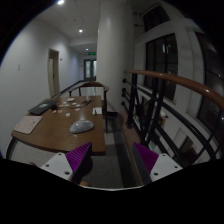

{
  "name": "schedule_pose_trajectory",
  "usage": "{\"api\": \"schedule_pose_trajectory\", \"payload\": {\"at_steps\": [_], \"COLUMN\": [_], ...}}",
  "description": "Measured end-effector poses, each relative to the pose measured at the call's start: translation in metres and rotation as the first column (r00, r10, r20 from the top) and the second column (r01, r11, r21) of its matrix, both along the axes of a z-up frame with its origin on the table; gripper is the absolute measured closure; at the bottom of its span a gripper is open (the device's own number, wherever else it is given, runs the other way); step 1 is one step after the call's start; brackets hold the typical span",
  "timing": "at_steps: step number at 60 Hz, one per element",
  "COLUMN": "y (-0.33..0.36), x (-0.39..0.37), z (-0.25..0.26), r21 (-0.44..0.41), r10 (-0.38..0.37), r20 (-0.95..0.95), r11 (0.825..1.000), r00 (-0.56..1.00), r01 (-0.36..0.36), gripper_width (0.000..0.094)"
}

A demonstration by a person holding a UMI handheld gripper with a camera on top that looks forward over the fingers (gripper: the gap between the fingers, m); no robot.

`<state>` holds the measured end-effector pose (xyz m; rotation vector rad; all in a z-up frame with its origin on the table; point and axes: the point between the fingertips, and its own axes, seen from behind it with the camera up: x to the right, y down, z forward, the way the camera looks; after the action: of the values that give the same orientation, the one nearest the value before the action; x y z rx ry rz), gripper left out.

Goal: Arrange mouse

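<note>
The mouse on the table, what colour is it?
The mouse looks pale grey-white, seen in the gripper view.

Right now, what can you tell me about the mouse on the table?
The mouse is a small pale grey, rounded, smooth-looking shape lying flat near the closer end of the brown wooden table. Buttons, wheel and cord are too small to make out. Nothing visibly touches it except the tabletop. It lies well beyond the gripper, whose purple-padded fingers are open and hold nothing, slightly off toward the left finger's side.
</note>
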<state>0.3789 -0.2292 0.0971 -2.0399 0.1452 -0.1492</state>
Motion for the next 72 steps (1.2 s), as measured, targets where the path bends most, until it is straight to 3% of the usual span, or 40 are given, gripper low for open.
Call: {"api": "schedule_pose_trajectory", "payload": {"at_steps": [13,23,28,40,56,61,65,72], "y": [0.051,0.107,0.134,0.205,0.276,0.288,0.293,0.293], "x": [-0.035,-0.103,-0.127,-0.144,-0.151,-0.147,-0.141,-0.140], "z": [-0.031,-0.071,-0.090,-0.109,-0.114,-0.115,-0.116,-0.114], "r21": [-0.025,-0.064,-0.089,-0.099,-0.178,-0.190,-0.175,-0.169], "r10": [0.088,0.217,0.233,0.214,0.149,0.102,0.050,0.051], "r20": [0.015,-0.081,-0.108,-0.127,-0.105,-0.065,-0.073,-0.095], "r11": [0.996,0.973,0.966,0.969,0.970,0.975,0.983,0.983], "r00": [0.996,0.973,0.966,0.968,0.983,0.993,0.996,0.994], "r01": [-0.088,-0.222,-0.243,-0.227,-0.166,-0.113,-0.062,-0.067], "gripper_width": [0.0109,0.0097,0.0098,0.0104,0.0093,0.0192,0.0427,0.0553]}}
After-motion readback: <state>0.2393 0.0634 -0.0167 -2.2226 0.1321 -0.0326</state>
